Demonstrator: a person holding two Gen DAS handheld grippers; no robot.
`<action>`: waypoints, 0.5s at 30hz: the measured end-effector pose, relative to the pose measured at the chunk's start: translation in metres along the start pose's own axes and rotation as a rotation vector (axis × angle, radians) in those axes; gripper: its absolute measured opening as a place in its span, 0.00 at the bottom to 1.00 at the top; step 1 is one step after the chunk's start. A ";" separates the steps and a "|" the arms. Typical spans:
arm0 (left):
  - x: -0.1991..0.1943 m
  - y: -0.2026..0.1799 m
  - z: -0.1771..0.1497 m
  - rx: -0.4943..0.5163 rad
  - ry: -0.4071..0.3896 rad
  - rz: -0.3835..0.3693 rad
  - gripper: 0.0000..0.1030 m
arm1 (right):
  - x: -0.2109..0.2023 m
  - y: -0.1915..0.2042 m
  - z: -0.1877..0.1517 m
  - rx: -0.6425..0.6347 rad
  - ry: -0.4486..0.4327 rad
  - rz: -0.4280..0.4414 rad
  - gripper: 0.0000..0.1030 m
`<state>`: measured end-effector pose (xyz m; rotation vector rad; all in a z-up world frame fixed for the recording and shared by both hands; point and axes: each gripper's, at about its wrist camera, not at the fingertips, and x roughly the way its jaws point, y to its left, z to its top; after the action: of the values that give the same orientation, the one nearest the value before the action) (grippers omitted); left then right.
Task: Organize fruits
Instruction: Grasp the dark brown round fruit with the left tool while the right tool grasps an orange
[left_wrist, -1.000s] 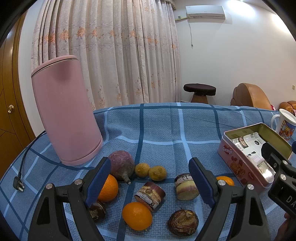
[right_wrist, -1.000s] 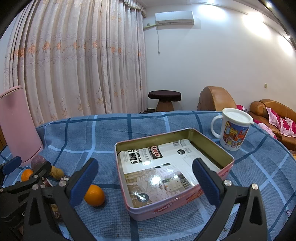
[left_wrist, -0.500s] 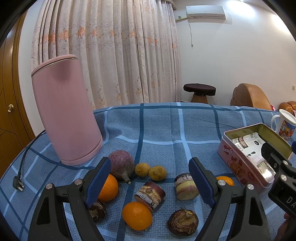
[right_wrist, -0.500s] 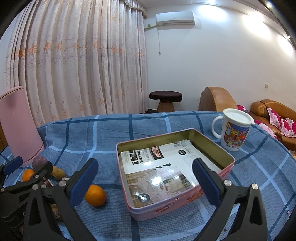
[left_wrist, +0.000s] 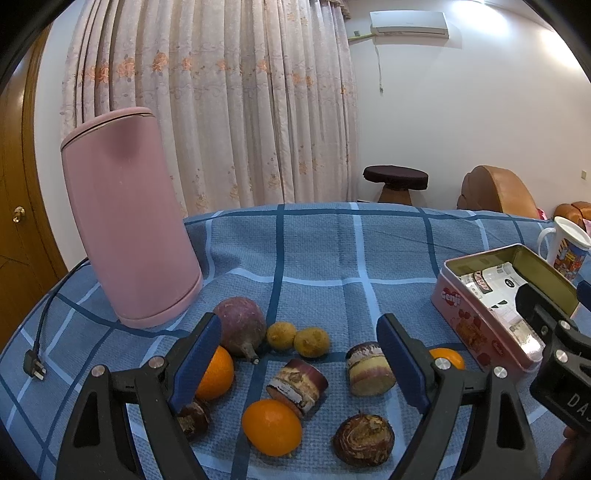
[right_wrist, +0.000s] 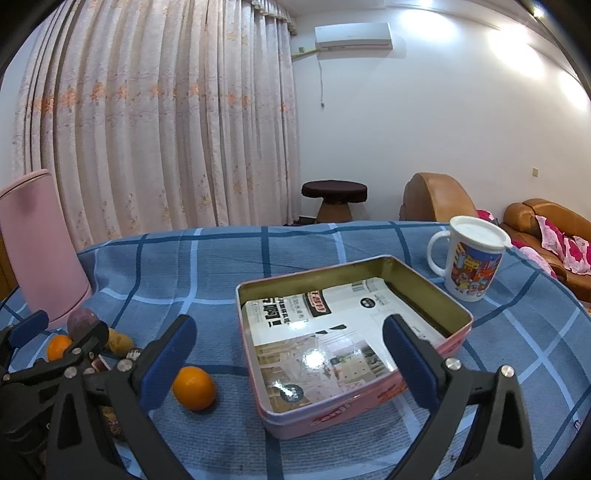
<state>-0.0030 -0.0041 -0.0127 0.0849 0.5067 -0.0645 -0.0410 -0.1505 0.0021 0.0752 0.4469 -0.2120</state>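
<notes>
No fruit in tin (right_wrist: 354, 332) yet; oranges (left_wrist: 271, 426), roots scattered between wide left gripper (left_wrist: 299, 363) jaws. Right gripper (right_wrist: 288, 363), jaws wide, empty, straddles tin.

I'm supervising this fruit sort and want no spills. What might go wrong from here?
1. The oranges are round; the one beside the pink tin may roll off if nudged by open jaws.
2. The fruits under the left gripper lie close together, so closing on one may knock its neighbours.
3. The right gripper hangs over the tin, near the lidded mug; a wide swing might tip it.
</notes>
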 end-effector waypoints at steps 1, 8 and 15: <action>0.000 0.000 0.000 0.001 0.001 -0.001 0.84 | 0.000 0.000 0.000 -0.001 0.000 0.003 0.99; 0.000 0.004 0.000 0.021 0.022 0.019 0.84 | 0.002 0.000 -0.003 -0.004 0.014 0.037 0.87; -0.001 0.061 0.005 -0.080 0.056 0.045 0.84 | 0.008 0.010 -0.006 -0.039 0.061 0.130 0.66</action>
<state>0.0034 0.0563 -0.0041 0.0201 0.5627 0.0023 -0.0344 -0.1417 -0.0066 0.0724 0.5052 -0.0738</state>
